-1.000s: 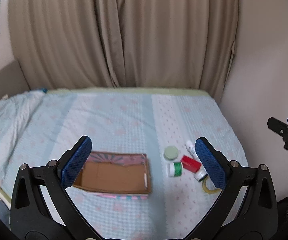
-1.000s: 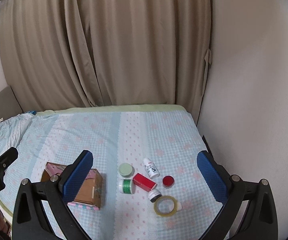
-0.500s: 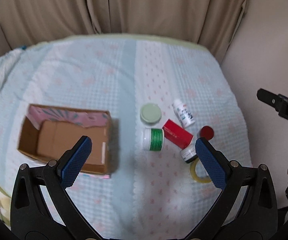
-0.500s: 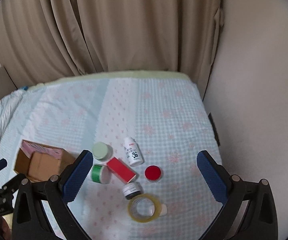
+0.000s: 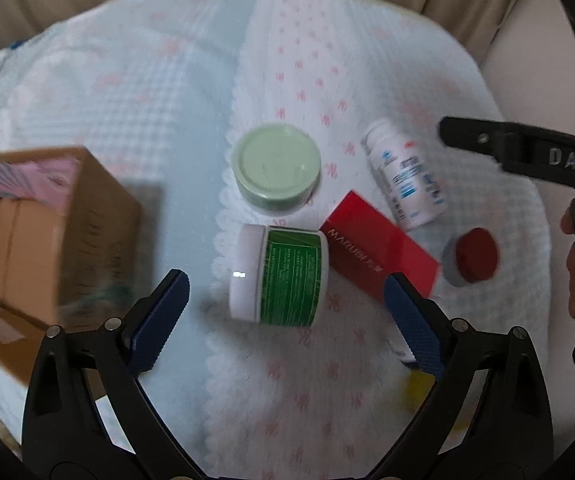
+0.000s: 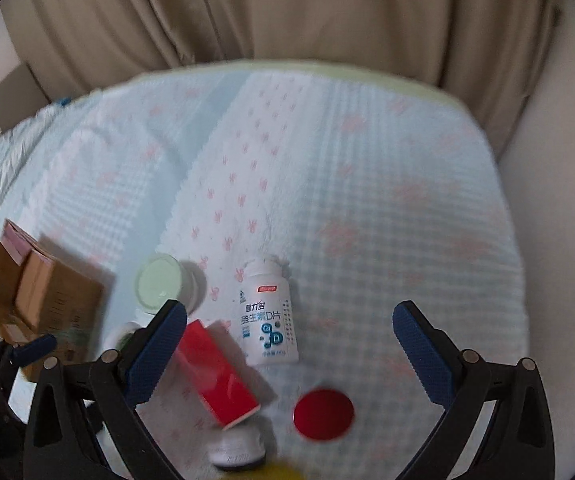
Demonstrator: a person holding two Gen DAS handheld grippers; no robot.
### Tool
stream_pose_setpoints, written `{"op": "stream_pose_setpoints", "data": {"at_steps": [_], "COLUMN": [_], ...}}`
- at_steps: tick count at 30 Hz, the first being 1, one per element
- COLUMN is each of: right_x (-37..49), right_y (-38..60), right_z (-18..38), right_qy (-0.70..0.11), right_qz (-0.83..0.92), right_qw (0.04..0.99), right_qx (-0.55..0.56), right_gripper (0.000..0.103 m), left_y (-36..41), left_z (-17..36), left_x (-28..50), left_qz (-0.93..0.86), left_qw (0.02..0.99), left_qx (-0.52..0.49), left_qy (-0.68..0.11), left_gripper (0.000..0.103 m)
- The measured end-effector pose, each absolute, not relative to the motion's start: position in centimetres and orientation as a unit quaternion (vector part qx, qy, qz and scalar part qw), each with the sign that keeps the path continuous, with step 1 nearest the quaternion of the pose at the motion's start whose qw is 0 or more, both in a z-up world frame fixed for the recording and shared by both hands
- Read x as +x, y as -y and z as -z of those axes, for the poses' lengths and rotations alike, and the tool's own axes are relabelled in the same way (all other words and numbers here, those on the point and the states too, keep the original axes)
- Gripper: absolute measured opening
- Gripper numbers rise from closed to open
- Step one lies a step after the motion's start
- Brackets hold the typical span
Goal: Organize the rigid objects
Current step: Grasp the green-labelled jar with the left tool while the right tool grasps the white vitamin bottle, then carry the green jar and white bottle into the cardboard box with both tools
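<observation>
**Left wrist view: both tools wide over the clutter**

Left gripper (image 5: pixel 285 322) stood wide, jaws closing, gripping nothing; the green-labelled jar (image 5: pixel 281 278) lay on its side between its pads at frame centre. Right gripper (image 6: pixel 289 350) was wide too, jaws closing, unladen, above the white bottle (image 6: pixel 269 320), red box (image 6: pixel 217 376) and red cap (image 6: pixel 323 412). A cardboard box (image 5: pixel 39 236) sat at the left edge

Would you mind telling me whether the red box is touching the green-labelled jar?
Touching. In the left wrist view, the red box's near corner meets the green-labelled jar's end with no blanket visible between them.
</observation>
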State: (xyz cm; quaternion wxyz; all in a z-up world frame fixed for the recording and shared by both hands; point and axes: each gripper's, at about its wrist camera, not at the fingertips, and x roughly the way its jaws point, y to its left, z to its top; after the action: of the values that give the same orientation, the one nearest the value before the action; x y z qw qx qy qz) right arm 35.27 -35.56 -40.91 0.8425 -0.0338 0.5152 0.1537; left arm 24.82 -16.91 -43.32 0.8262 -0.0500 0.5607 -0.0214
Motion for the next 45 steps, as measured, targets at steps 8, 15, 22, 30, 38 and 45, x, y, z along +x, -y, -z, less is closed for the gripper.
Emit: {"op": "stream_pose_setpoints", "data": {"at_steps": [8,15,22,30,38,45], "right_x": [37.6,38.4,38.4,37.2,33.2,28.2], "right_y": [33.2,32.4,31.9,33.1,33.3,32.0], "right_z": [48.6,50.3,50.1,46.3,36.3,27.4], "right_qy": [-0.582,-0.601,-0.601,-0.582,-0.543,-0.518], "right_qz": [-0.185,-0.195,-0.178,-0.15,-0.122,-0.106], "right_qw": [0.789,0.773,0.777,0.799,0.831,0.847], "right_qx": [-0.065,-0.06,-0.053,-0.031,-0.001,0.045], "right_gripper": [0.076,0.046,0.046,0.046,0.046,0.046], "left_y": [17.1,16.7,16.4,15.3,13.3,9.3], "left_z": [47.6,48.5,47.9,43.9,34.2,23.7], "left_x": [26.5,27.6,27.5,26.0,23.5,20.7], "left_qz": [0.003,-0.005,-0.005,-0.007,0.014,0.029], "left_qw": [0.809,0.802,0.805,0.823,0.856,0.88], "left_qx": [-0.051,-0.048,-0.044,-0.058,-0.071,-0.063], "left_qy": [-0.585,-0.595,-0.591,-0.565,-0.512,-0.471], "left_gripper": [0.083,0.054,0.053,0.053,0.053,0.053]}}
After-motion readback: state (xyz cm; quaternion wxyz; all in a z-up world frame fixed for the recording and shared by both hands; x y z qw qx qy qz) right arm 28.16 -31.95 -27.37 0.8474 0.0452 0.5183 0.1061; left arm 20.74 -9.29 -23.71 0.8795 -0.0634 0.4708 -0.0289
